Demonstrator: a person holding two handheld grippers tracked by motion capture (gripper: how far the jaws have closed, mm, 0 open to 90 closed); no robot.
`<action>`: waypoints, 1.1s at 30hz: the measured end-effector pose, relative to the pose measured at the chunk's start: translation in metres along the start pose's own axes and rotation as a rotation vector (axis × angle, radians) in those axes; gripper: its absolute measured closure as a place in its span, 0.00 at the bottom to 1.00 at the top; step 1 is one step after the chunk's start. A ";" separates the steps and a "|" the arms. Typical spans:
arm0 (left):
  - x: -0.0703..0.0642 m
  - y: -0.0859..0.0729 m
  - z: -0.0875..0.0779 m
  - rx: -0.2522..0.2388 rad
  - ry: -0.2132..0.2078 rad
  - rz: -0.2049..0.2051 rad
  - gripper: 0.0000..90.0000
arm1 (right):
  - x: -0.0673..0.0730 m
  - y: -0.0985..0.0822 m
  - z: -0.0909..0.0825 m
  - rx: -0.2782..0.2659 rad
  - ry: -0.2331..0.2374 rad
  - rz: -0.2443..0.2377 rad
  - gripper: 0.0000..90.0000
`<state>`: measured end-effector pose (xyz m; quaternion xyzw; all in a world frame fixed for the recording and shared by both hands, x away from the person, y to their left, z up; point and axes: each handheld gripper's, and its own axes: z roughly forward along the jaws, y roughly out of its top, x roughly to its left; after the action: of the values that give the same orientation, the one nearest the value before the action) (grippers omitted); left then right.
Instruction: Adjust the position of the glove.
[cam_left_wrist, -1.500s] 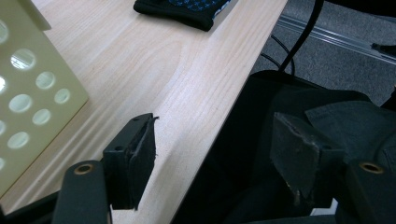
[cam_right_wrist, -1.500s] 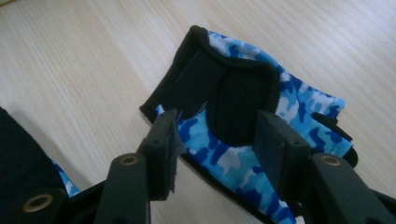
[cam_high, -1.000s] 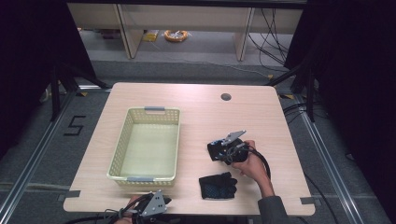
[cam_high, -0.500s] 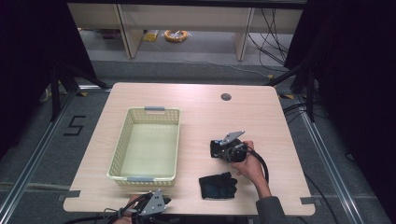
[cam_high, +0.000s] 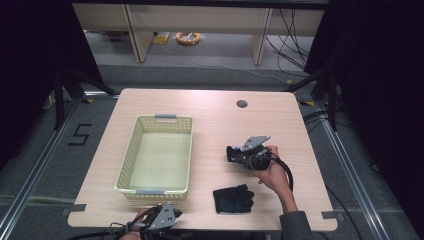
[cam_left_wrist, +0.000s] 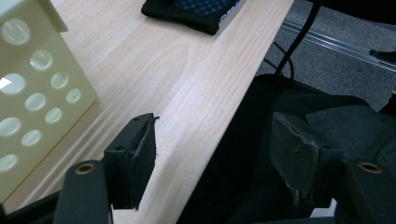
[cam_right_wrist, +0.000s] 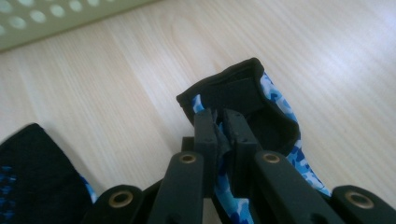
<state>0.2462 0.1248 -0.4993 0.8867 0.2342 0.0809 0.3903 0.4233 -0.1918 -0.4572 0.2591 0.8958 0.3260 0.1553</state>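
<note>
Black fabric with a blue camouflage lining is pinched between the jaws of the right gripper (cam_right_wrist: 220, 128): this is a glove (cam_right_wrist: 261, 112), caught at its cuff edge, and in the right gripper view the jaws stand almost together with only the cloth between them. They have just been closing on it. The cuff mouth gapes open beyond the pads, and the rest of the glove hangs round the jaws, above the pale wood table (cam_right_wrist: 116, 84).

From the high view, the right gripper (cam_high: 234, 153) sits over the right half of the table (cam_high: 215, 115), held in the person's right hand (cam_high: 272, 172), with the dark glove (cam_high: 232, 152) bunched at its tip. A second black glove (cam_high: 232, 199) lies flat on the table near the front edge, just in front of the held one and apart from it. The same second glove (cam_right_wrist: 32, 177) shows at the lower left of the right gripper view.

A cream perforated plastic basket (cam_high: 131, 155) stands on the left half of the table, well apart from both gloves.

The left gripper (cam_high: 172, 216) rests at the front edge of the table, just in front of the basket. In the left gripper view its jaws stand wide apart with nothing between them; the basket wall (cam_left_wrist: 37, 93) is at one side and the lying glove (cam_left_wrist: 196, 11) farther off.
</note>
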 end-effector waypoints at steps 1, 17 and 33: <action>0.000 0.000 0.000 -0.004 -0.005 -0.010 0.34 | 0.002 0.002 -0.004 -0.001 0.003 -0.005 0.95; 0.003 0.000 -0.003 0.000 0.001 -0.001 0.28 | 0.061 -0.002 -0.054 -0.069 0.016 -0.103 0.95; 0.005 -0.003 -0.005 0.000 0.005 -0.020 0.27 | 0.110 -0.023 -0.052 -0.019 0.049 -0.160 0.95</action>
<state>0.2482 0.1322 -0.4988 0.8841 0.2443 0.0790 0.3904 0.3021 -0.1709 -0.4454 0.1773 0.9141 0.3271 0.1612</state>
